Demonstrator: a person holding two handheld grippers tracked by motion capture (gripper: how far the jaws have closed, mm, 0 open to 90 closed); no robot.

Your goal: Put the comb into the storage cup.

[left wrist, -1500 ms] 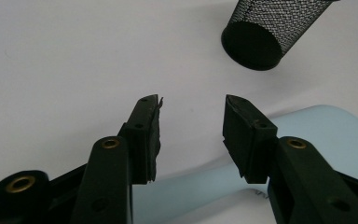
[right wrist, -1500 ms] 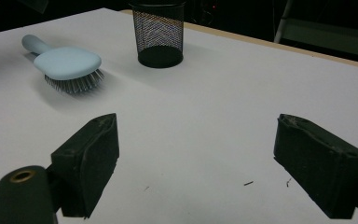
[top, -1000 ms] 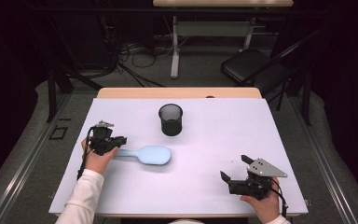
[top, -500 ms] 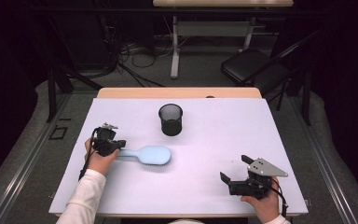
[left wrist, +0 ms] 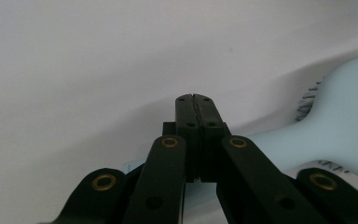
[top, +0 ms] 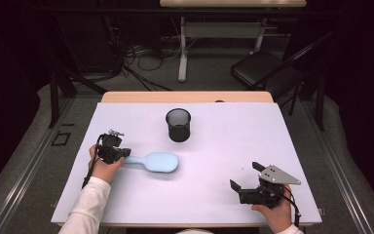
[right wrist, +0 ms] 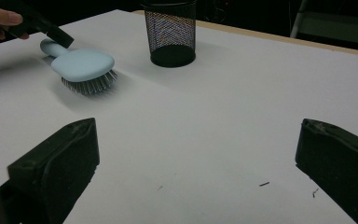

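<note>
A light blue hairbrush [top: 158, 162] lies bristles down on the white table [top: 214, 146], its handle pointing left. My left gripper [top: 119, 155] is over that handle. In the left gripper view its jaws [left wrist: 193, 98] are pressed together with nothing between the tips, and the hairbrush [left wrist: 340, 121] handle crosses underneath them. My right gripper [top: 244, 175] rests near the front right of the table, open and empty. Its view [right wrist: 196, 154] looks across at the hairbrush [right wrist: 81, 63] and at the left gripper [right wrist: 51, 30] on top of the handle.
A black mesh cup [top: 178, 125] stands upright behind the brush, near the table's middle back; it also appears in the right gripper view [right wrist: 170, 32]. A dark chair [top: 263, 68] and cables sit on the floor beyond the table.
The left gripper and the hairbrush have shifted slightly left and toward the front edge together. The right gripper has not moved.
</note>
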